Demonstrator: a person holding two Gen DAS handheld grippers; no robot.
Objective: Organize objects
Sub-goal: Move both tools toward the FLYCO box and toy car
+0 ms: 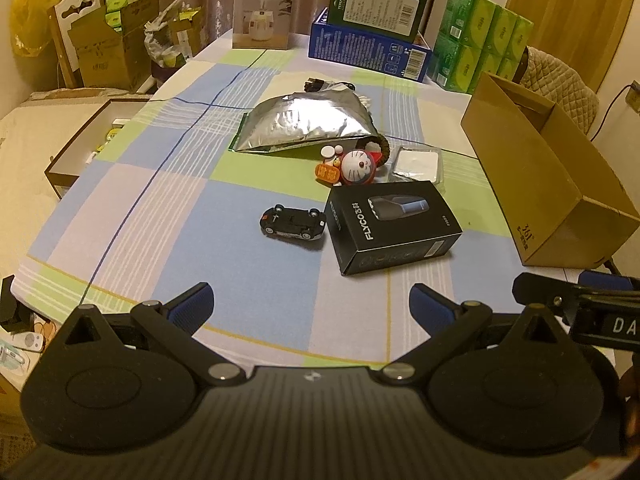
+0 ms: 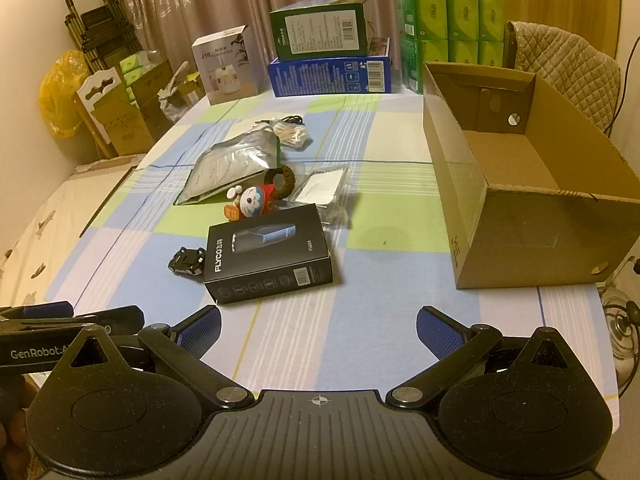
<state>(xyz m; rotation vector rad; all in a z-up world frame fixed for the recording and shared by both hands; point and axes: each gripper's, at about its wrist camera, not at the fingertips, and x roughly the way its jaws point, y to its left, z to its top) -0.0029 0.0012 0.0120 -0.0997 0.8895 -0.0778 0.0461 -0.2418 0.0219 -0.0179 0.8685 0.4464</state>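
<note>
A black FLYCO box (image 1: 390,226) (image 2: 269,252) lies mid-table. A black toy car (image 1: 293,222) (image 2: 187,261) sits just left of it. Behind them are a Doraemon figure (image 1: 358,166) (image 2: 256,201), a silver foil bag (image 1: 308,122) (image 2: 236,166), a clear packet with a white pad (image 1: 416,165) (image 2: 322,188), a dark cord ring (image 2: 280,180) and cotton swabs (image 2: 294,135). An open empty cardboard box (image 1: 552,176) (image 2: 520,184) stands at the right. My left gripper (image 1: 310,308) and right gripper (image 2: 318,330) are open and empty above the near table edge.
At the table's far end stand a white humidifier box (image 1: 262,12) (image 2: 226,66), a green box on a blue box (image 1: 372,32) (image 2: 328,56) and green tissue packs (image 1: 480,40) (image 2: 448,28). A padded chair (image 2: 568,68) is behind the cardboard box. A bed and cartons lie left.
</note>
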